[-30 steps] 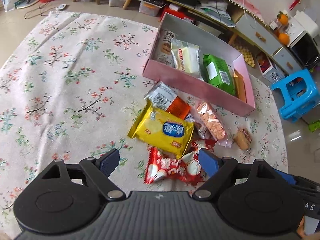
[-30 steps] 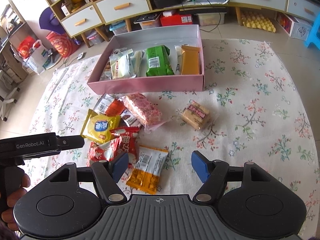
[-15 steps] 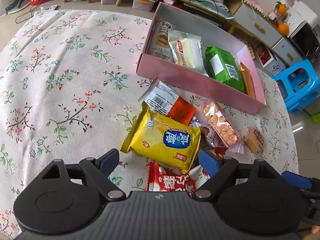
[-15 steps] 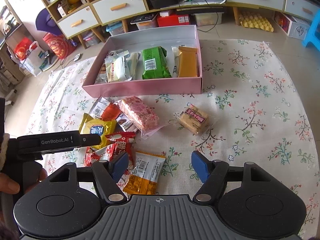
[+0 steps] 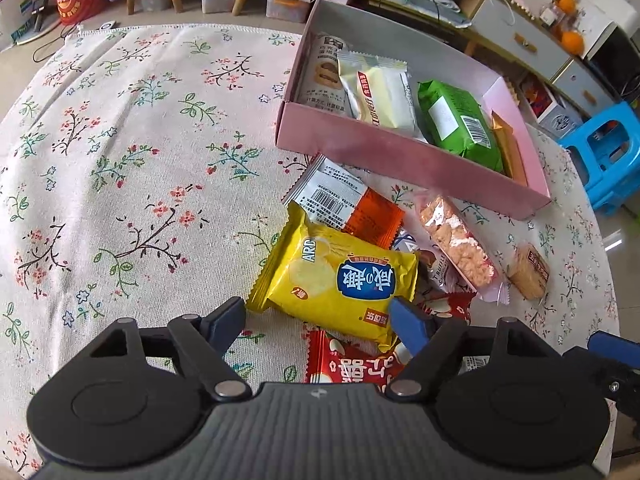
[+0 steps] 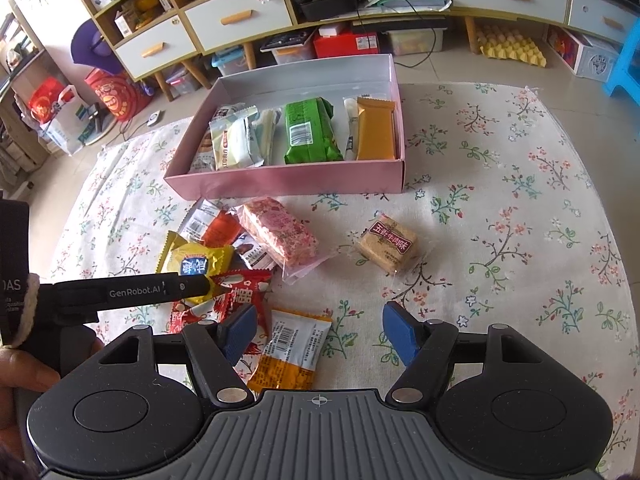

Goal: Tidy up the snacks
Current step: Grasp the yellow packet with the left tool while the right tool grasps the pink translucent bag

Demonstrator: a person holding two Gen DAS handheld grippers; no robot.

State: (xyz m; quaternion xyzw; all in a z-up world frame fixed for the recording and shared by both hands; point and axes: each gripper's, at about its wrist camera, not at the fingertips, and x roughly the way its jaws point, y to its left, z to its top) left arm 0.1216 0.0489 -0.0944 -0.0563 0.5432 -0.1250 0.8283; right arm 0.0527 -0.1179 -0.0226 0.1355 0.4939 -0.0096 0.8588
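A pink box [image 5: 400,156] [image 6: 280,178] on the floral cloth holds several snack packs, among them a green pack [image 5: 460,124] [image 6: 310,130]. Loose snacks lie in front of it. My left gripper [image 5: 320,318] is open, its fingers at either side of the near end of a yellow snack pack [image 5: 340,276] [image 6: 196,262], over a red pack [image 5: 352,364]. My right gripper [image 6: 320,330] is open and empty above an orange-and-white pack [image 6: 292,352]. The left gripper's finger [image 6: 160,288] shows in the right wrist view.
Loose on the cloth: a pink cracker pack [image 6: 280,232] [image 5: 456,244], a small brown biscuit pack [image 6: 388,246] [image 5: 528,270], an orange-and-white pack [image 5: 344,204]. Low cabinets [image 6: 240,20] and floor clutter stand beyond the cloth; a blue stool [image 5: 608,156] is at the right.
My left gripper has moved forward and down toward the yellow pack, which now lies between its fingertips. My right gripper has moved slightly forward and stays open.
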